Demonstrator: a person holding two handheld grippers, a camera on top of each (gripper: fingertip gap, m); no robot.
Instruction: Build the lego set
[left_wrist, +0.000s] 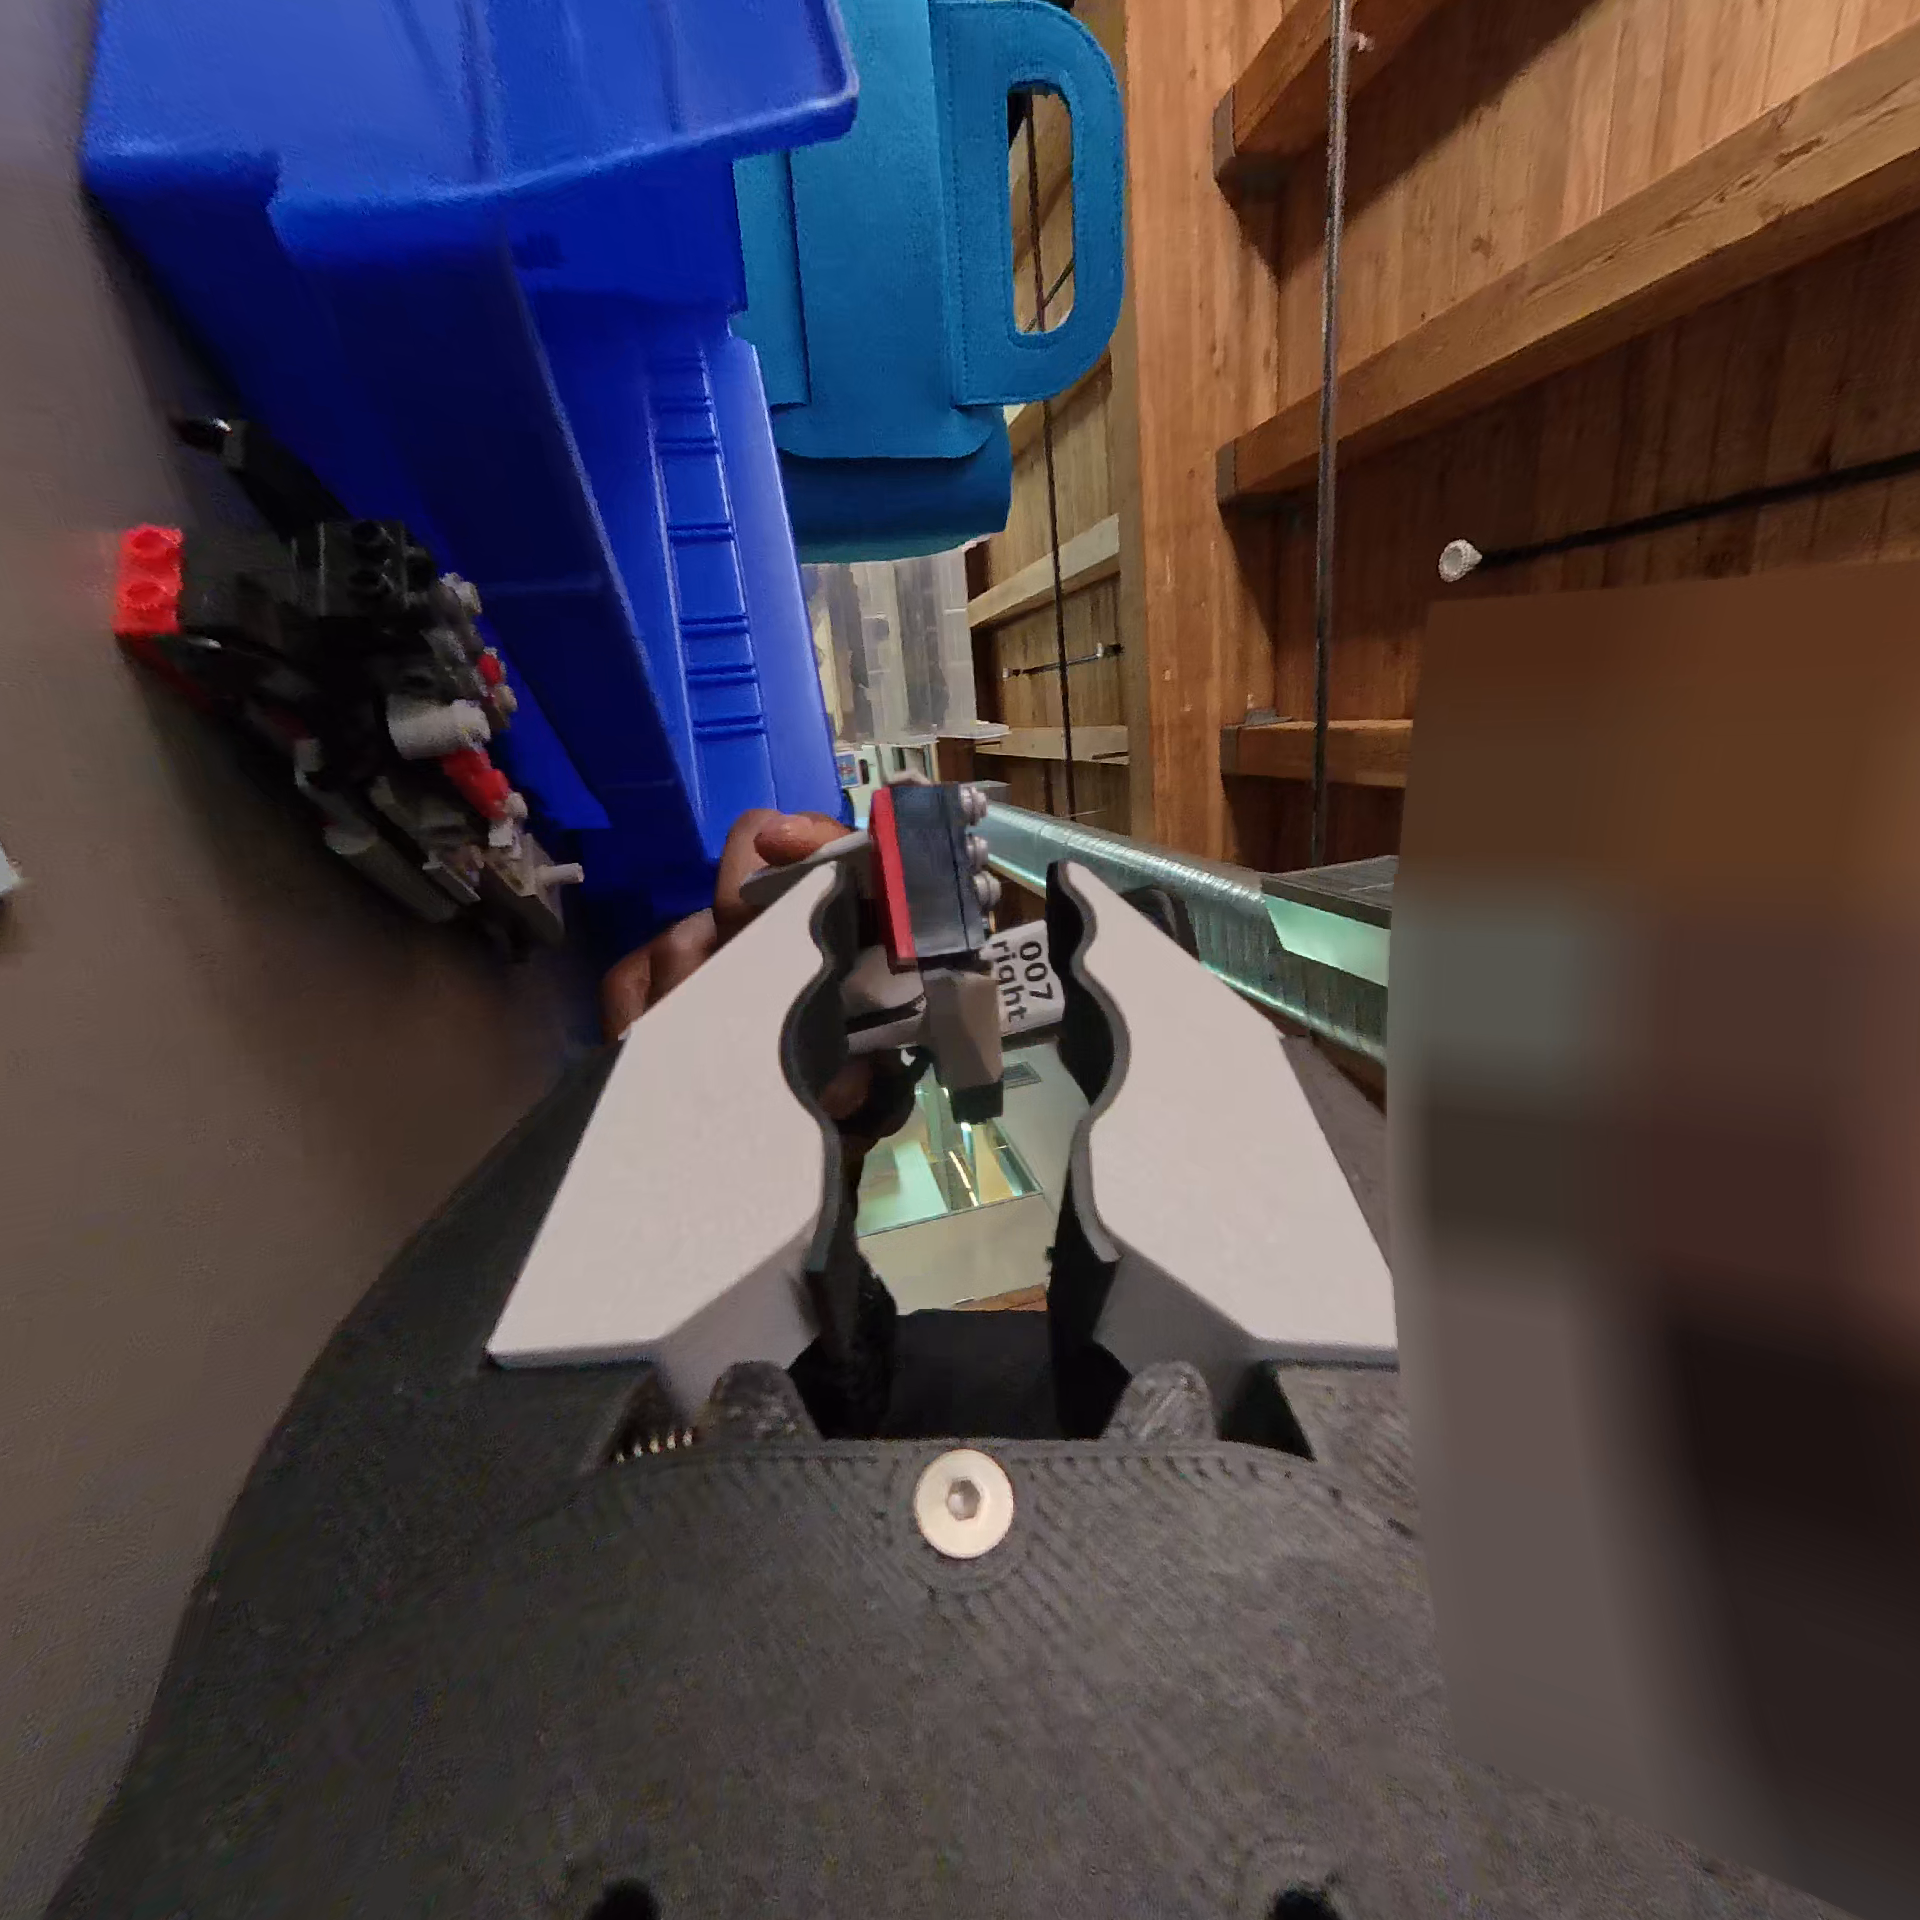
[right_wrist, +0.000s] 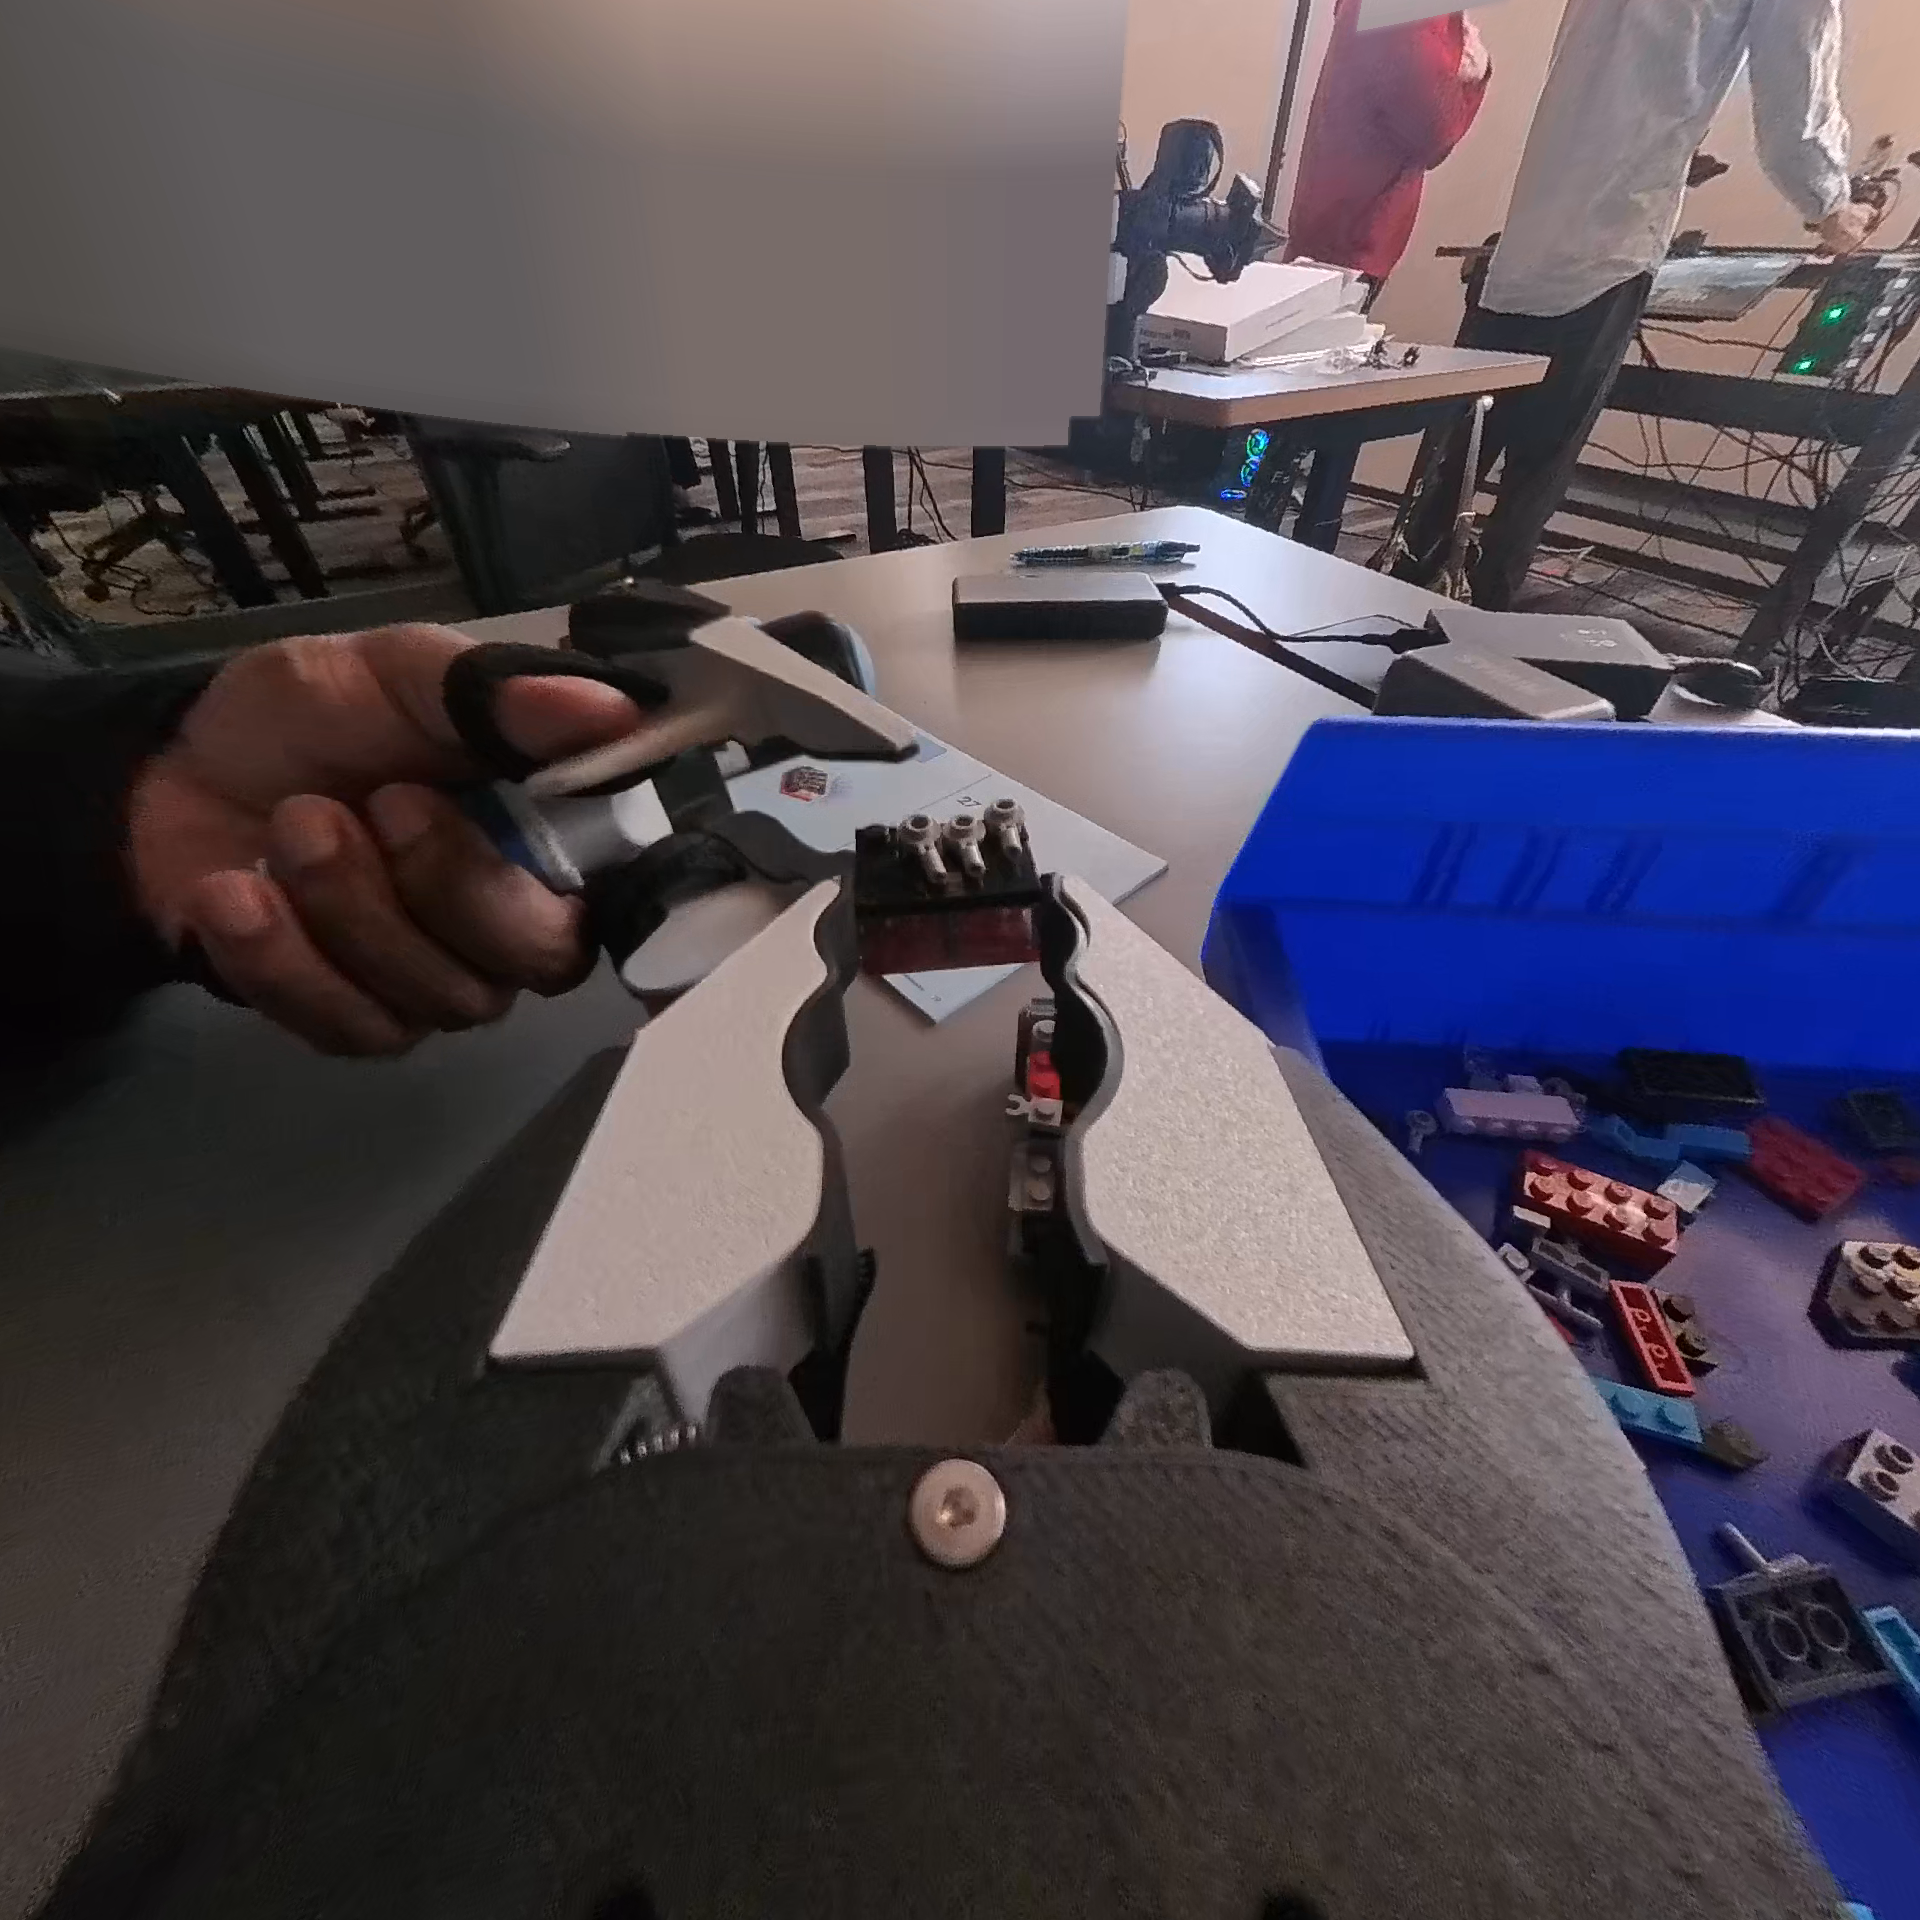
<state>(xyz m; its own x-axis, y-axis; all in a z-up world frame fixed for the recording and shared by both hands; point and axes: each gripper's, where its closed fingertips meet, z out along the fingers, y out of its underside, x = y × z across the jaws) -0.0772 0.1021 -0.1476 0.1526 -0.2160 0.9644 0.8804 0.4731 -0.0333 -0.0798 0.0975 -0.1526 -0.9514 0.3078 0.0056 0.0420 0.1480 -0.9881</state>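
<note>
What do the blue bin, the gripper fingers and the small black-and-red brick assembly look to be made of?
Blue bin: moulded plastic, judging by its glossy ribbed walls. Fingers of the right hand-held gripper: probably 3D-printed plastic, matte grey with a grainy surface and darker wavy inner pads. Black-and-red brick assembly: hard, smooth plastic with studs and grey pegs on top.
</note>
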